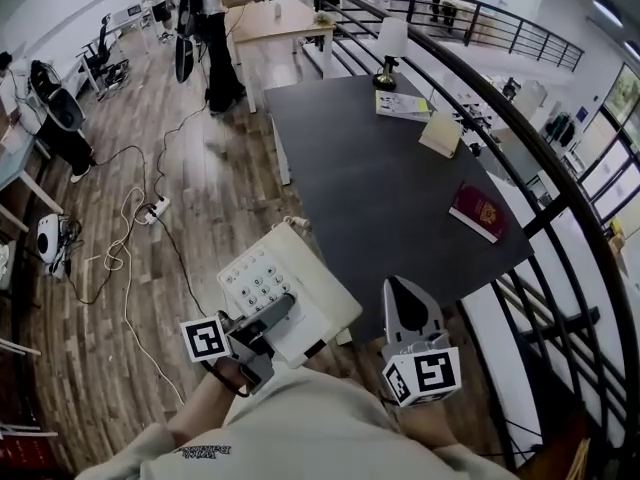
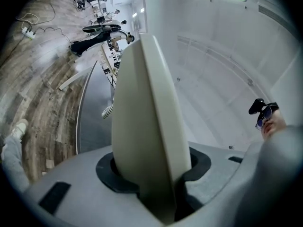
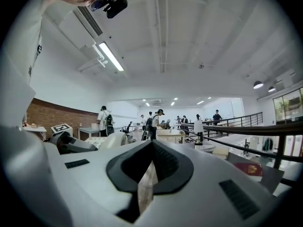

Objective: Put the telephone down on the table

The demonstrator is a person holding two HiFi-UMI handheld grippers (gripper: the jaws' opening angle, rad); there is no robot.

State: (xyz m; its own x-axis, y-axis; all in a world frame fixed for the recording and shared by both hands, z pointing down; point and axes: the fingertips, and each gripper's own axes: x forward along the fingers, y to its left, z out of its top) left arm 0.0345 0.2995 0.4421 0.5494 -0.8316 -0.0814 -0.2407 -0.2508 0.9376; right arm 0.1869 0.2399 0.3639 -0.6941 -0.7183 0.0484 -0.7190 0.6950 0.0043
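The left gripper (image 1: 272, 320) is clamped on the near edge of the telephone (image 1: 290, 283). The keypad faces up, apparently so the telephone can be set down flat. It hangs in the air just off the near left corner of the table (image 1: 400, 188). The right gripper (image 1: 405, 298), jaws together and empty, hovers at the table's near edge.

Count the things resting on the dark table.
4: a lamp at the far end, a leaflet beside it, a tan pad by the right edge, a red booklet nearer. The telephone, held in the left gripper, isn't counted.
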